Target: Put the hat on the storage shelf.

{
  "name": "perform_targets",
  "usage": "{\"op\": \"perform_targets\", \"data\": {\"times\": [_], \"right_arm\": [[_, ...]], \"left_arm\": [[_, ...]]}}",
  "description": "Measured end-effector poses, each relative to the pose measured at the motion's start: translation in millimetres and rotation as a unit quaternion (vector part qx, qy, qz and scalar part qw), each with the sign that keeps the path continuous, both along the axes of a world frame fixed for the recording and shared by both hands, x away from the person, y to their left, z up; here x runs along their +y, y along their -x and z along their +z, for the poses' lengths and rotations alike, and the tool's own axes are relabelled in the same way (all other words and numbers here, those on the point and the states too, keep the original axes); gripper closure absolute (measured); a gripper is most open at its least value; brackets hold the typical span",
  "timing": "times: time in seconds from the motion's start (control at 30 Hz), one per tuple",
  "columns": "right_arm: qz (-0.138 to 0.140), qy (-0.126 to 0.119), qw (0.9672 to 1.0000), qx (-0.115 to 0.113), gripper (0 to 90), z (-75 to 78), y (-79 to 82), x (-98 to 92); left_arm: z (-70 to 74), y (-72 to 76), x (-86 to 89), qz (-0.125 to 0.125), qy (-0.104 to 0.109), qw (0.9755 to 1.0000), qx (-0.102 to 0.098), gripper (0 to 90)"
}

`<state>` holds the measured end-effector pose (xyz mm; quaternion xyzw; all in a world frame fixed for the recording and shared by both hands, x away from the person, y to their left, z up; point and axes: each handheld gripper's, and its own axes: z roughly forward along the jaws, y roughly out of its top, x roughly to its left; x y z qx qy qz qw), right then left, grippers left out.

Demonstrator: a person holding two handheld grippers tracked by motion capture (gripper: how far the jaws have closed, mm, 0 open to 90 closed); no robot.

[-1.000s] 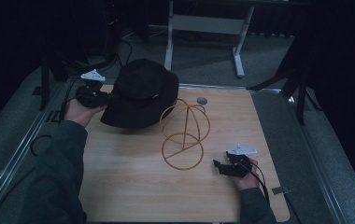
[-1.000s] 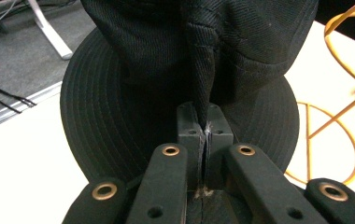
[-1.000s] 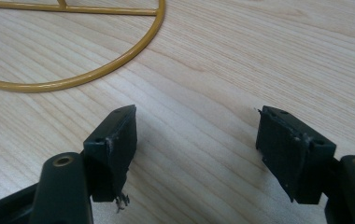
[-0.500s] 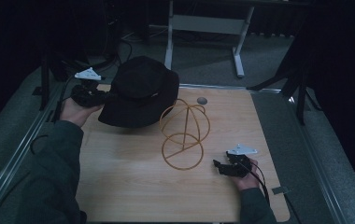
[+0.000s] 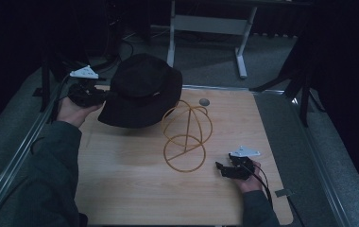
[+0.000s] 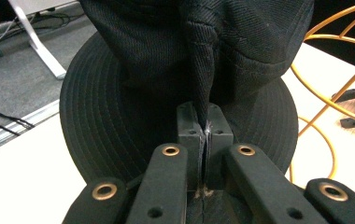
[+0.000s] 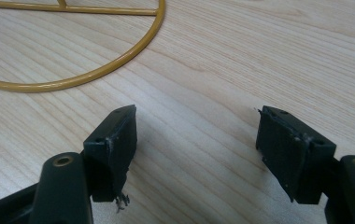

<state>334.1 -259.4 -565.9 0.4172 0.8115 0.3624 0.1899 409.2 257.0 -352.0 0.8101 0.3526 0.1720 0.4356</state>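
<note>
While pinching hat (image 6: pixel 185 60), left tongs (image 6: pixel 205 135) closed

Over the last second I've carried the black hat (image 5: pixel 142 90) up and away from me with my left gripper (image 5: pixel 103 94), so it now hangs over the table's (image 5: pixel 121 175) far edge near the far-left corner, higher than a second ago. My left hand (image 5: pixel 73 109) has drawn out toward the table's left edge with it. The hat's brim has cleared the yellow wire stand (image 5: pixel 186 136) a little more, showing more of the stand's top loop.
</note>
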Motion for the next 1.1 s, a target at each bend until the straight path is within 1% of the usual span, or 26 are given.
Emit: {"op": "perform_targets", "data": {"times": [0.23, 0.47, 0.67, 0.8, 0.87, 1.0, 1.1], "right_arm": [[0.000, 0.000, 1.0000, 0.000, 28.9, 0.0, 0.0, 0.0], [0.000, 0.000, 1.0000, 0.000, 28.9, 0.0, 0.0, 0.0], [0.000, 0.000, 1.0000, 0.001, 28.9, 0.0, 0.1, 0.1], [0.000, 0.000, 1.0000, 0.000, 28.9, 0.0, 0.0, 0.0], [0.000, 0.000, 1.0000, 0.000, 28.9, 0.0, 0.0, 0.0], [0.000, 0.000, 1.0000, 0.000, 28.9, 0.0, 0.1, 0.1], [0.000, 0.000, 1.0000, 0.001, 28.9, 0.0, 0.1, 0.1]], "left_arm": [[2.8, 2.0, 3.2, -0.004, 0.012, 0.9999, 0.000, 88.8], [4.3, 3.7, 6.1, -0.007, 0.009, 0.9999, 0.003, 88.7], [7.1, 6.1, 9.1, -0.014, 0.019, 0.9997, 0.001, 88.7], [9.4, 8.6, 10.5, -0.018, 0.020, 0.9996, 0.000, 88.7], [10.5, 9.7, 11.6, -0.022, 0.025, 0.9994, 0.000, 88.8], [12.7, 11.0, 13.5, -0.025, 0.027, 0.9993, -0.001, 88.7], [15.3, 11.9, 14.6, -0.028, 0.023, 0.9993, -0.001, 88.7]]}}
